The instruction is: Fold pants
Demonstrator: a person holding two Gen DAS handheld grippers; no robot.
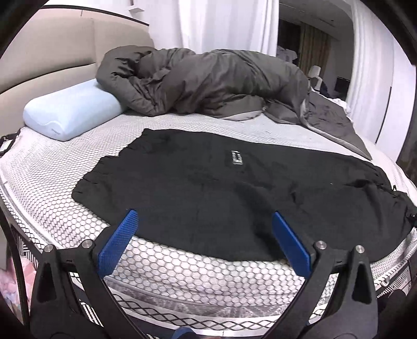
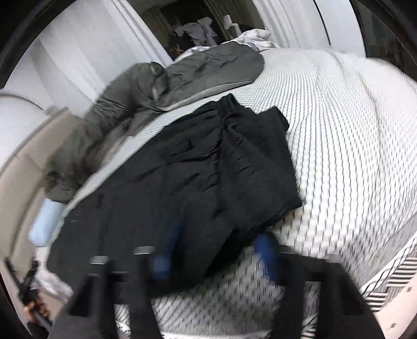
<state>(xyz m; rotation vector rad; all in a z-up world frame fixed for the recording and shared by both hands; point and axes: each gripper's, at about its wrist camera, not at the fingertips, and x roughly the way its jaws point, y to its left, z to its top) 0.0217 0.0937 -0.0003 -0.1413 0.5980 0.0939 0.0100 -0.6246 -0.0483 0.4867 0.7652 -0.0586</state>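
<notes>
The black pants (image 1: pixel 208 187) lie spread flat on the white honeycomb mattress (image 1: pixel 182 271), with a small label (image 1: pixel 236 158) facing up. My left gripper (image 1: pixel 204 221) is open, its blue fingers (image 1: pixel 117 242) just above the pants' near edge, holding nothing. In the blurred right wrist view the pants (image 2: pixel 198 167) show with one part folded over at the far right end. My right gripper (image 2: pixel 216 250) is open over the pants' near edge; one blue finger (image 2: pixel 268 253) is beside the cloth.
A rumpled grey duvet (image 1: pixel 208 80) lies along the far side of the bed. A light blue pillow (image 1: pixel 70 112) sits at the far left by the beige headboard (image 1: pixel 47 57). White curtains (image 1: pixel 224 23) hang behind. The mattress edge runs just below my grippers.
</notes>
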